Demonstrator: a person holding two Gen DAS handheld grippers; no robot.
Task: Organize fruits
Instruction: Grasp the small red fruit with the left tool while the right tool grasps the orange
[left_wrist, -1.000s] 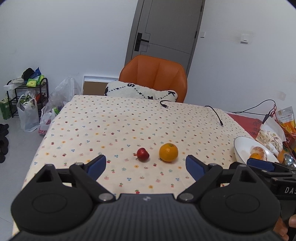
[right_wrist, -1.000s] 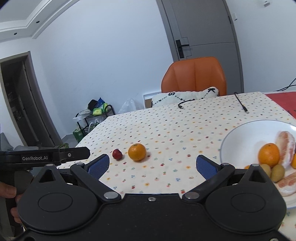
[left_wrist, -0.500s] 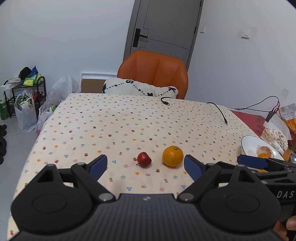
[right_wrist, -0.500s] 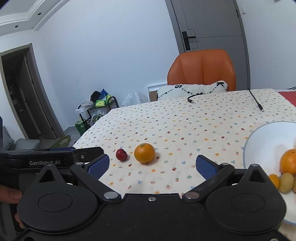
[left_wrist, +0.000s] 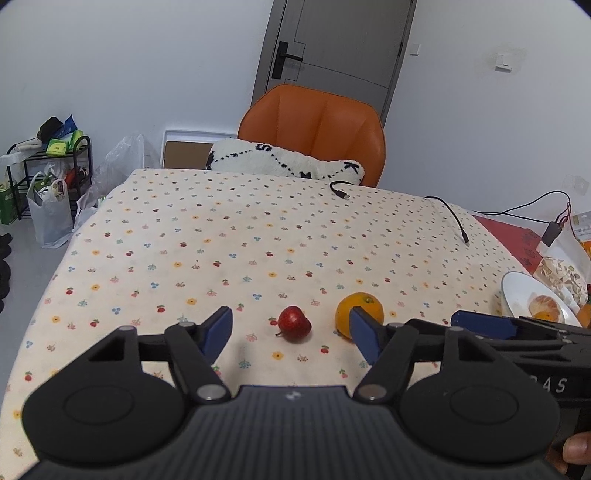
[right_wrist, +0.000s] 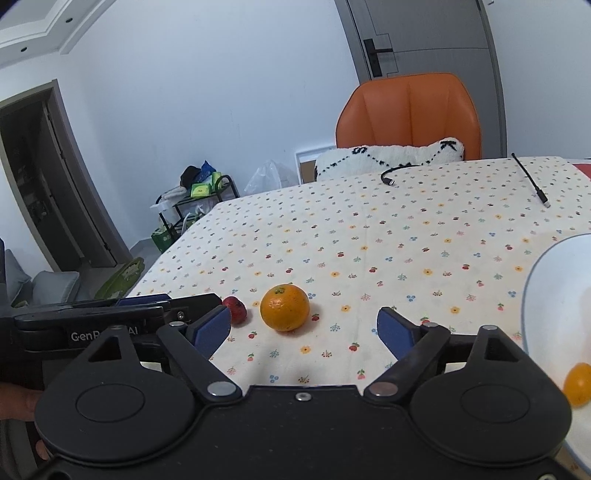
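Note:
A small red apple (left_wrist: 294, 324) and an orange (left_wrist: 364, 309) lie side by side on the flowered tablecloth (left_wrist: 258, 240). My left gripper (left_wrist: 291, 334) hovers just short of the apple, which sits in line with the gap between its blue pads; the jaws are closing and touch nothing. In the right wrist view the orange (right_wrist: 284, 307) lies just beyond my right gripper (right_wrist: 304, 330), left of its middle, with the apple (right_wrist: 236, 309) partly behind the left pad. The right jaws are closing too, with nothing pressed. A white plate (right_wrist: 543, 295) with fruit stands at the right.
An orange chair (left_wrist: 314, 129) with a white cushion (left_wrist: 284, 162) stands at the table's far side. Two black cables (left_wrist: 448, 216) lie on the far cloth. Snack bags (left_wrist: 561, 273) sit beyond the plate (left_wrist: 517, 291). A rack with bags (left_wrist: 48, 177) stands on the floor at left.
Both grippers have moved forward and lower toward the apple and orange, which now appear larger and nearer. Both pairs of jaws have narrowed. The plate has slid toward the right edge of the right wrist view.

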